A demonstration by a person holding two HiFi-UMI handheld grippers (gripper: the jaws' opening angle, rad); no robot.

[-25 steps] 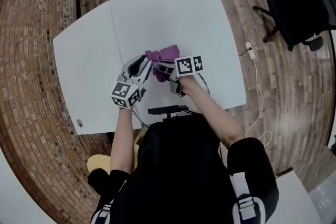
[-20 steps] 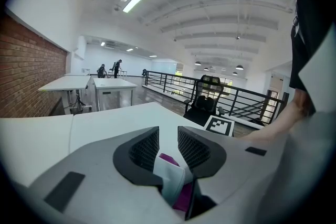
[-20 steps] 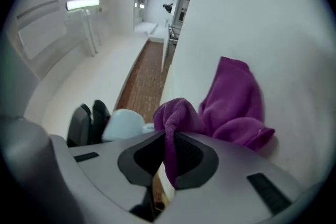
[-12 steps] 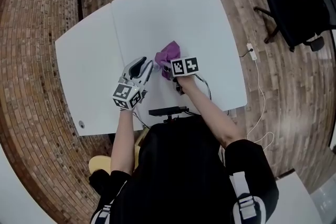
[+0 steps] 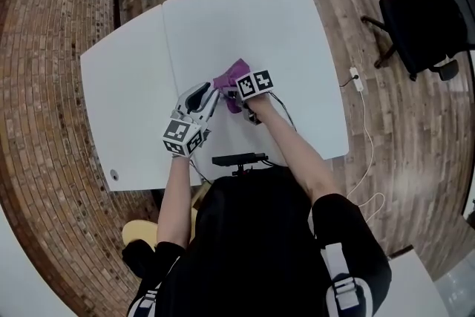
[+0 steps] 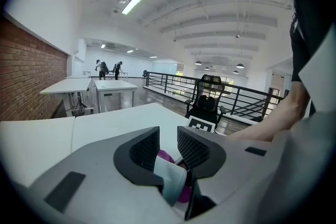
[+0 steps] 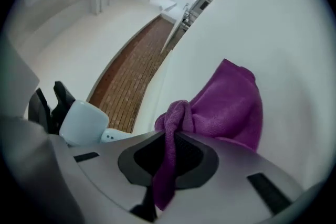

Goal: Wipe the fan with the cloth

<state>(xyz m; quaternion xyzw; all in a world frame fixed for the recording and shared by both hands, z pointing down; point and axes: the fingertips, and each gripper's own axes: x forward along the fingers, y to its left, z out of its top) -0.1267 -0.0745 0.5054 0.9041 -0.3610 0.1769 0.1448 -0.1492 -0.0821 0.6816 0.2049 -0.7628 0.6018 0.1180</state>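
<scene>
left gripper point(image 6: 168, 139): grasping fan, jaws just been closing on it
fan point(image 6: 170, 181): pale body wedged between left jaws, over near half of table
right gripper point(image 7: 172, 139): clenched on bunched cloth fold, tips just beside left gripper's
cloth point(image 7: 231, 102): purple, rest draped on table ahead; right behind fan, contact hard to tell
table point(image 5: 245, 18): white, two slabs side by side
chair point(image 5: 423, 18): black, well off to the right on floor
</scene>
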